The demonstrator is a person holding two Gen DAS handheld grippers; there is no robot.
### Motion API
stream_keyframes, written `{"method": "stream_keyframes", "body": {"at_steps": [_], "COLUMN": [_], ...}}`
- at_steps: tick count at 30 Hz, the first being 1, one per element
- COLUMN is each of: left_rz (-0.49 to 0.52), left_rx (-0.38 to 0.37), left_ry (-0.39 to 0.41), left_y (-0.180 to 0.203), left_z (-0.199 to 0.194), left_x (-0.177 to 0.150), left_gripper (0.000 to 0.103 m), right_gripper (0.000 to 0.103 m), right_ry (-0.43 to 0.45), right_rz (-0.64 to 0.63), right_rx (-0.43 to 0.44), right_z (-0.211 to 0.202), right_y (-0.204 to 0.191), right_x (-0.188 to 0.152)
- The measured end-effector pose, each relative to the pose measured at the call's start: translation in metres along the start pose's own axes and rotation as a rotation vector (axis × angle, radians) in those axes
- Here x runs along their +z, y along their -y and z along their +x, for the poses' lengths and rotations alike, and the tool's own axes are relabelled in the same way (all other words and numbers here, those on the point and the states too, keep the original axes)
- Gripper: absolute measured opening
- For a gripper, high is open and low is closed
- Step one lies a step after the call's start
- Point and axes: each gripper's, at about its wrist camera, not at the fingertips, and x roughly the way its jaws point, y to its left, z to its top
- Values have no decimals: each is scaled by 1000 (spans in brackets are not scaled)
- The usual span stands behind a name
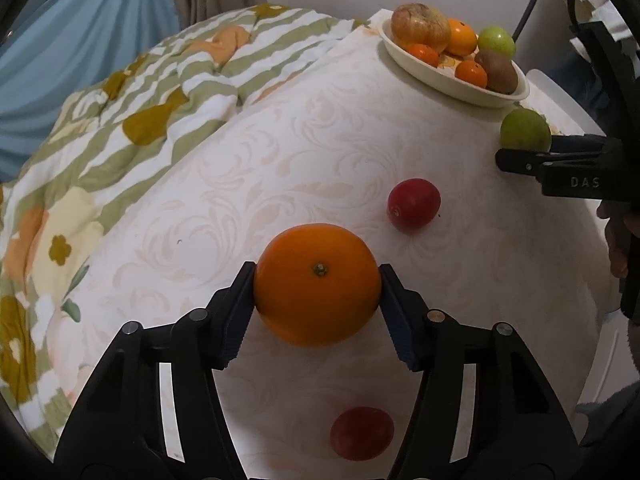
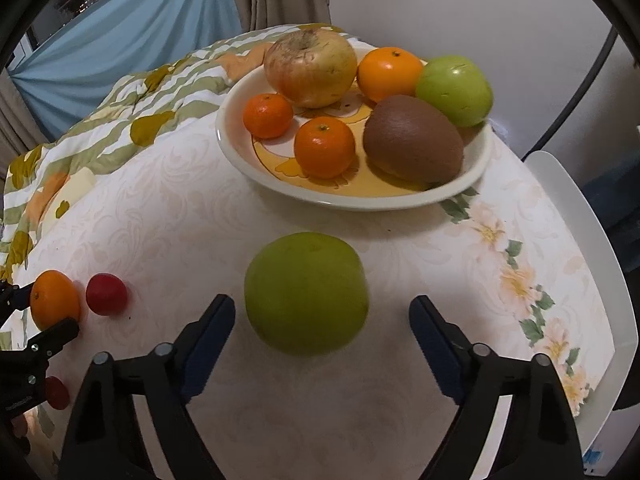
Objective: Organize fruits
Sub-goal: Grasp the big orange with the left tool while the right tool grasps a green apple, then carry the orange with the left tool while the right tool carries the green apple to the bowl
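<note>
My left gripper (image 1: 317, 286) is shut on a large orange (image 1: 317, 285), its pads pressed on both sides, just above the tablecloth. It shows in the right wrist view too (image 2: 54, 299). My right gripper (image 2: 322, 314) is open, its jaws well apart on either side of a green apple (image 2: 306, 292) that looks blurred; the apple also shows in the left wrist view (image 1: 525, 130). A cream bowl (image 2: 240, 156) at the back holds a big yellowish apple (image 2: 310, 66), three oranges, a kiwi (image 2: 414, 138) and a green apple (image 2: 454, 90).
Two red plums lie on the cloth, one beyond the orange (image 1: 413, 204) and one under the left gripper (image 1: 362, 433). A floral quilt (image 1: 100, 128) lies to the left. A white chair back (image 2: 580, 240) stands at the table's right edge.
</note>
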Motion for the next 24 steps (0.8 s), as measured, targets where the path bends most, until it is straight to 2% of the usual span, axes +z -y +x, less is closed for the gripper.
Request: {"method": "stream_keyframes", "body": {"at_steps": [7,13,15,24], "left_rz": [-19,-17,-12,-53], "left_rx": [0,6,14,27], "left_ry": [-3,-2,-3,10], "left_y": [-2,-4,-3,-5], "left_z": [-1,-1,-1,-20], "left_x": [0,-1,-2,-3], "left_gripper": [66,66,66,66], "right_gripper": [72,47,47,47], "right_ry": [11,34,38,67], "right_rz": [-20,-32,-42,-70], "right_rx": [-5,-33,-53,-15], "right_z": [4,3,2,-20], "right_y": [-9,-13,-15,-18], "right_x": [7,8,8,7]}}
